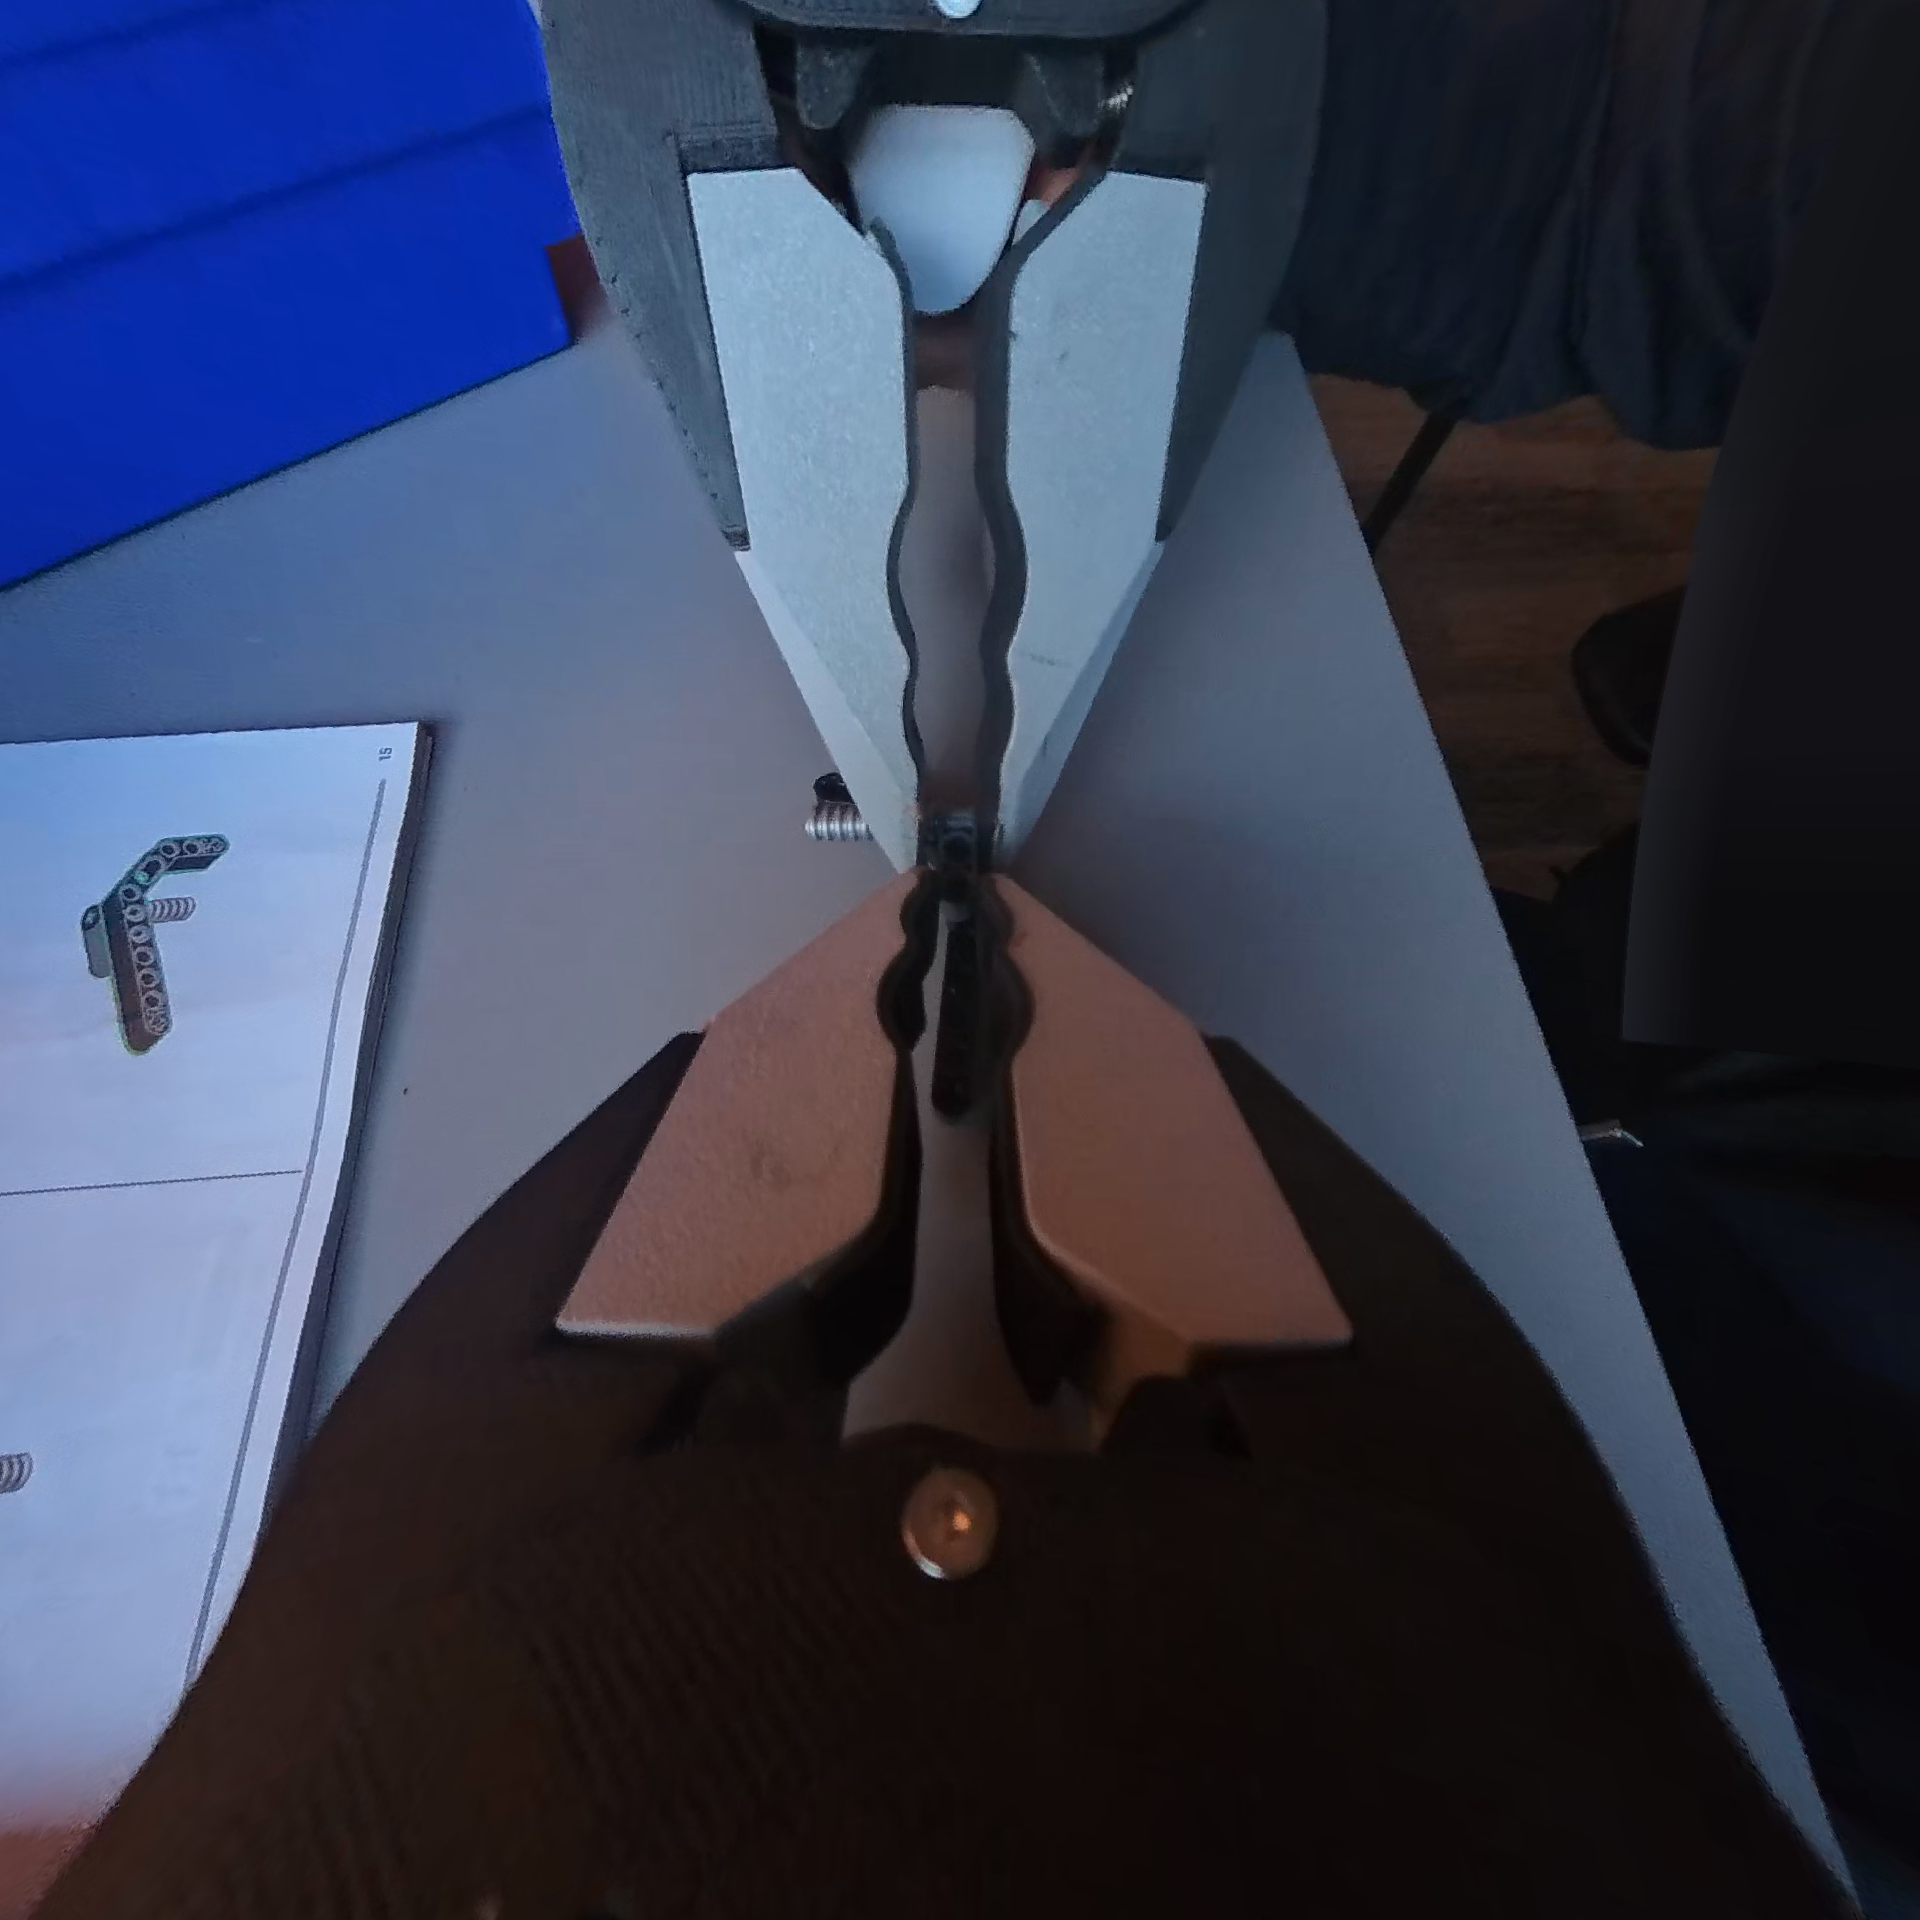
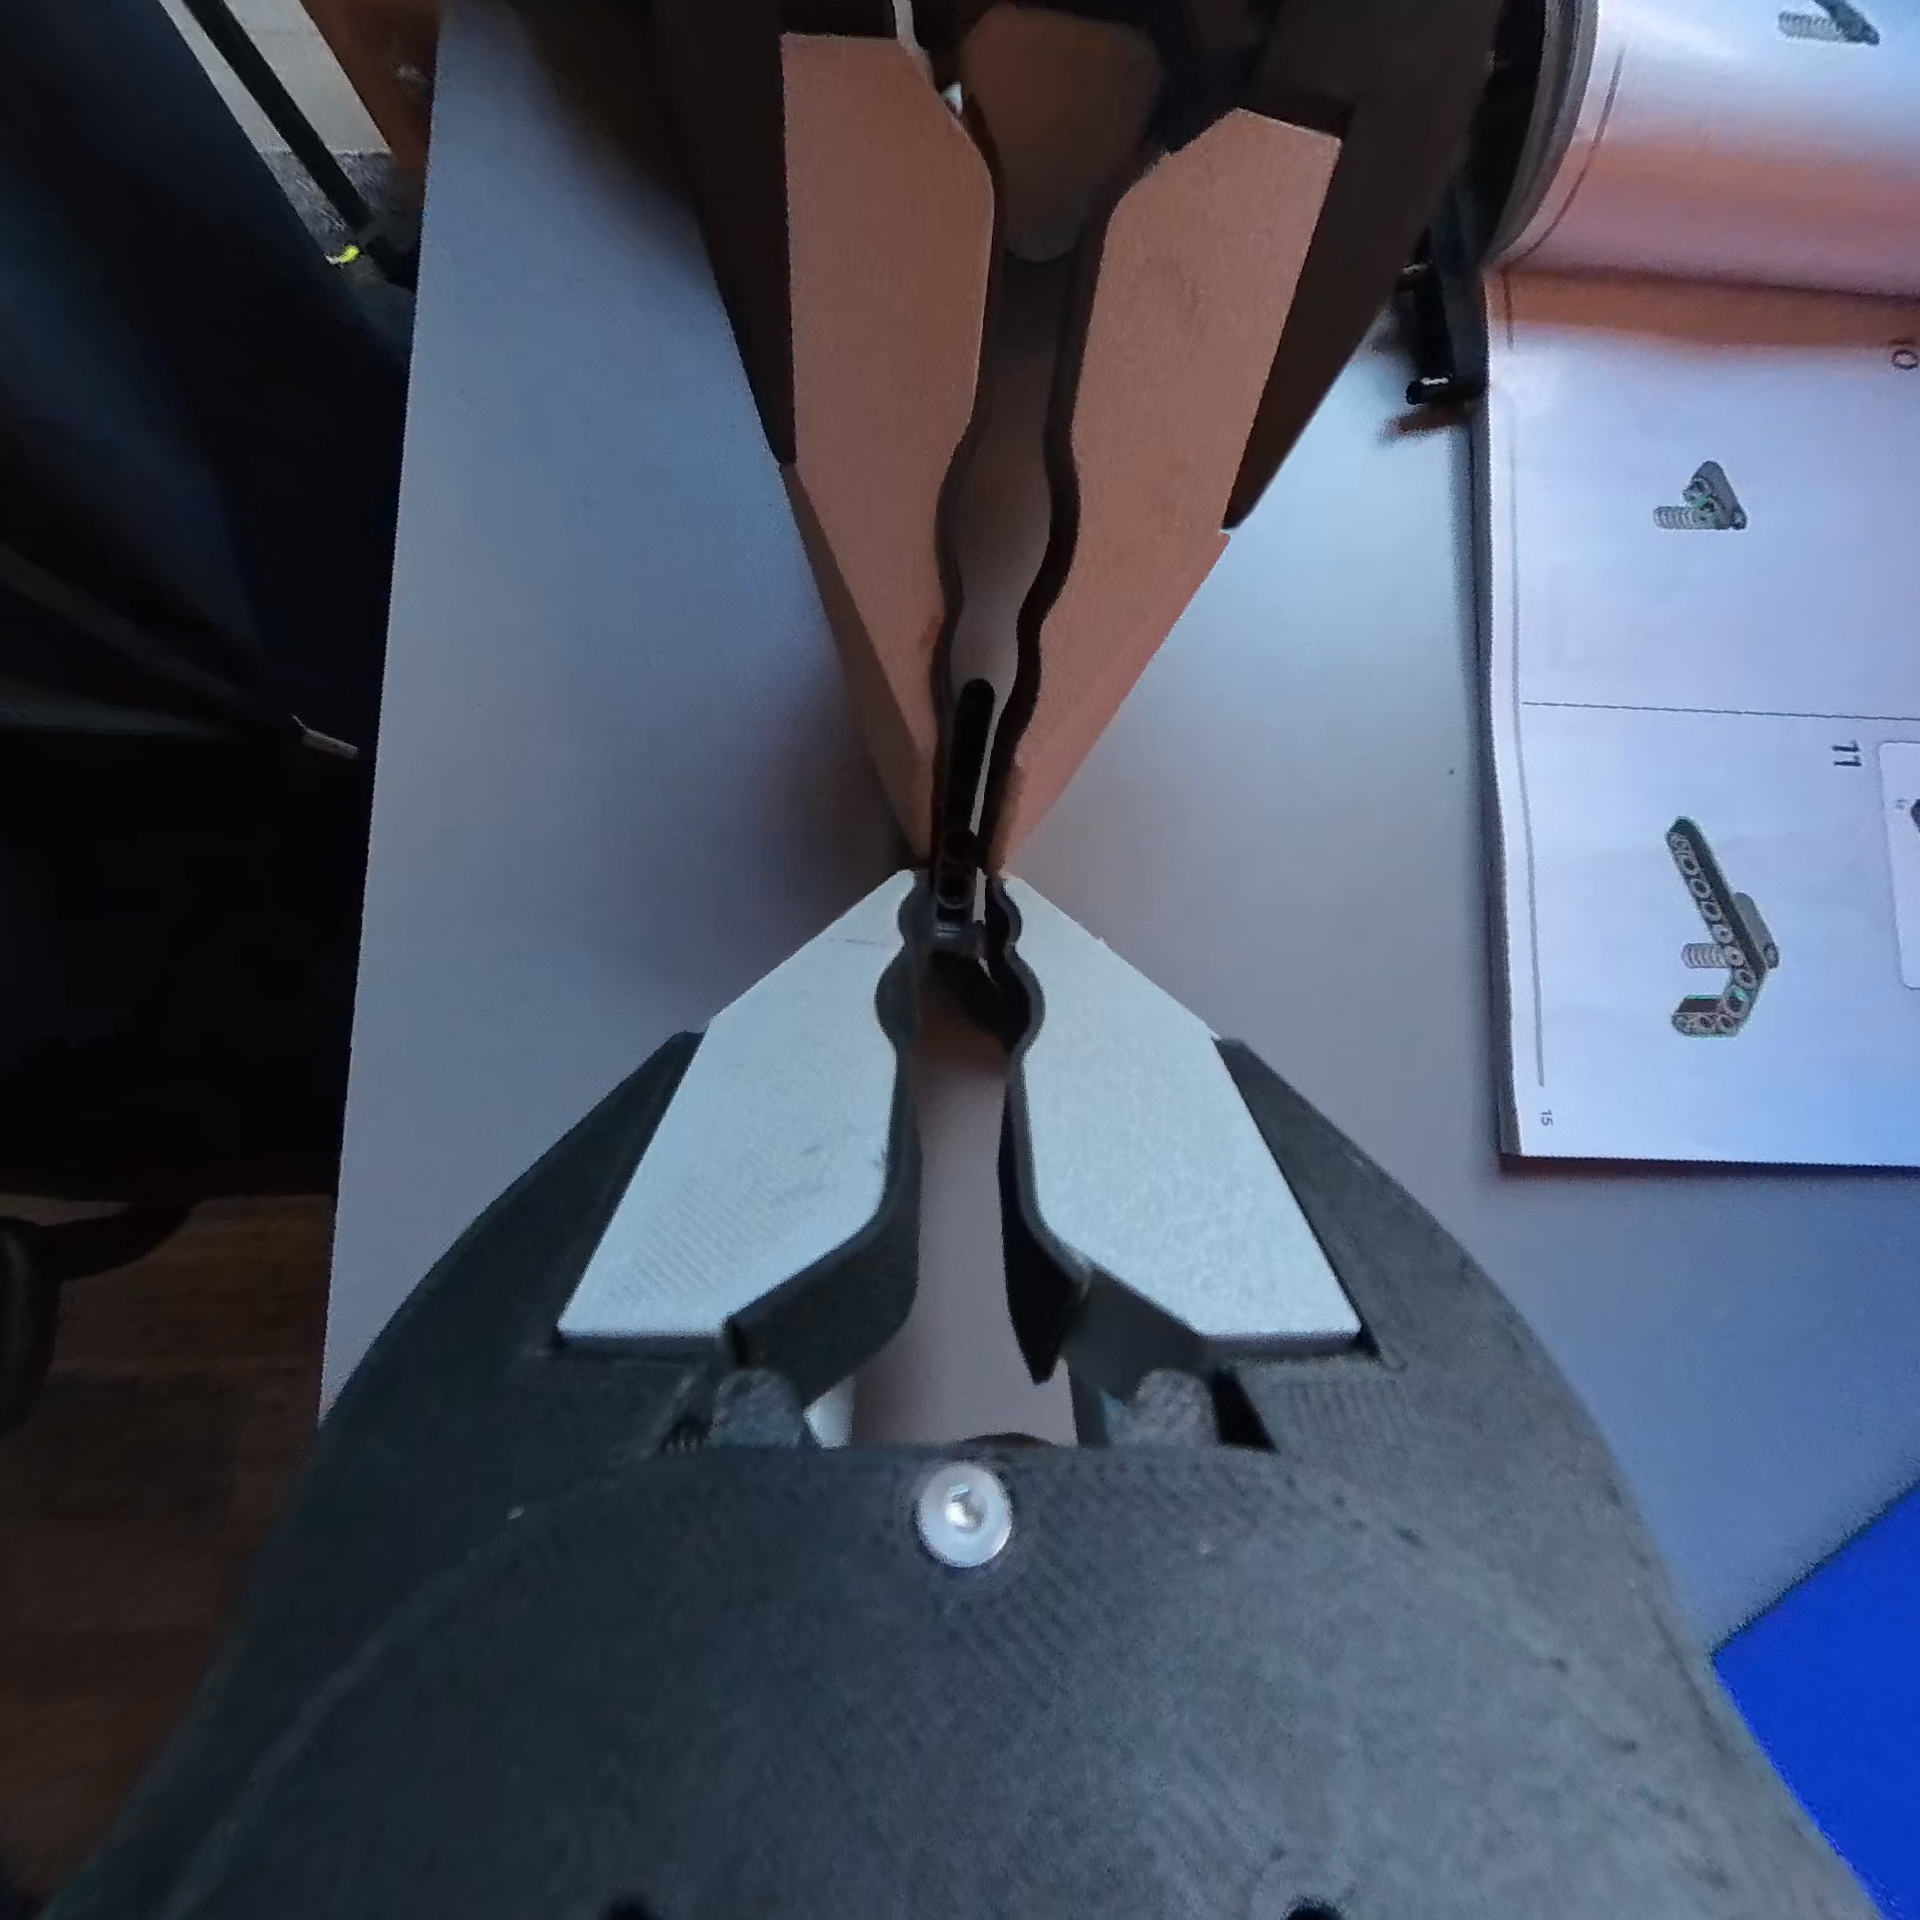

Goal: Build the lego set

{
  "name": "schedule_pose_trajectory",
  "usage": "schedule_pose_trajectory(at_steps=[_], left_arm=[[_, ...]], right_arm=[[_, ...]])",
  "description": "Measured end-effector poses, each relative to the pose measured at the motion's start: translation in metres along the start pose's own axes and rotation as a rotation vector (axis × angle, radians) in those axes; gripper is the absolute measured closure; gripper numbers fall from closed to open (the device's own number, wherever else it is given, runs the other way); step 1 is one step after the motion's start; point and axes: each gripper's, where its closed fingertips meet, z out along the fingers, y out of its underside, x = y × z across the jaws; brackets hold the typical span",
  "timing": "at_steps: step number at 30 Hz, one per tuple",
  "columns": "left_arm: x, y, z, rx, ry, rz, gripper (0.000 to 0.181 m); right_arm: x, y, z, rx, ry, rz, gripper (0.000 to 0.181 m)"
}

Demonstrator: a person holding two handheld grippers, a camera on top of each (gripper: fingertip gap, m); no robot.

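My left gripper (image 1: 956, 883) has orange fingers and is shut on a thin black lego beam (image 1: 954, 1023) that lies lengthwise between its jaws above the grey table (image 1: 582, 582). My right gripper (image 2: 951, 883) has grey fingers and faces it tip to tip. It is shut on a small black lego piece (image 2: 954, 906) that touches the beam's end. In the right wrist view the beam (image 2: 974, 743) shows between the orange fingers (image 2: 1132, 416). In the left wrist view the small black piece (image 1: 954, 836) sits between the grey fingers (image 1: 800, 436).
An open instruction booklet (image 1: 187, 1039) lies on the table; it also shows in the right wrist view (image 2: 1704, 727). A blue bin (image 1: 239, 239) stands at the back. A small grey spring-like part (image 1: 831, 828) lies by the fingertips. Black loose parts (image 2: 1444, 353) lie by the booklet. The table edge (image 1: 1455, 831) is close. The tips of both grippers are at nearly the same place.
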Motion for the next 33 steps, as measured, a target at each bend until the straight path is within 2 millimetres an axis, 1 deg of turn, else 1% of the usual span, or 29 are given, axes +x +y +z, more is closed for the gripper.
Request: schedule_pose_trajectory(at_steps=[1, 14, 18, 23, 28, 29, 30, 31, 32, 33], left_arm=[[0.000, 0.000, 0.000, 0.000, -0.004, 0.004, 0.175], [0.003, -0.001, 0.003, -0.004, -0.001, -0.005, 0.176], [0.003, 0.000, 0.003, -0.006, -0.022, 0.028, 0.177], [0.004, -0.001, 0.003, -0.004, -0.001, 0.007, 0.176], [0.002, -0.002, 0.001, 0.001, 0.071, -0.107, 0.177], [0.002, 0.003, -0.001, -0.026, 0.083, -0.119, 0.178], [0.001, 0.011, -0.003, -0.059, 0.081, -0.119, 0.172], [-0.003, 0.020, -0.005, -0.090, 0.065, -0.125, 0.161], [-0.003, 0.024, -0.007, -0.103, 0.071, -0.144, 0.155], [0.002, 0.022, -0.009, -0.090, 0.099, -0.159, 0.153]], right_arm=[[0.000, 0.000, 0.000, -0.006, 0.005, -0.003, 0.174], [-0.004, 0.003, -0.002, -0.001, 0.015, -0.026, 0.176], [-0.004, 0.003, -0.001, -0.011, 0.058, -0.053, 0.176], [-0.004, 0.003, -0.001, -0.010, 0.115, -0.084, 0.176], [-0.004, 0.002, -0.001, 0.072, 0.005, 0.014, 0.175], [-0.004, 0.002, 0.000, 0.076, -0.006, 0.023, 0.175], [-0.004, 0.002, 0.000, 0.084, -0.018, 0.034, 0.175], [-0.003, 0.002, 0.000, 0.091, -0.030, 0.049, 0.175], [-0.003, 0.001, 0.000, 0.097, -0.039, 0.061, 0.175], [-0.003, 0.001, 0.000, 0.103, -0.041, 0.066, 0.175]])
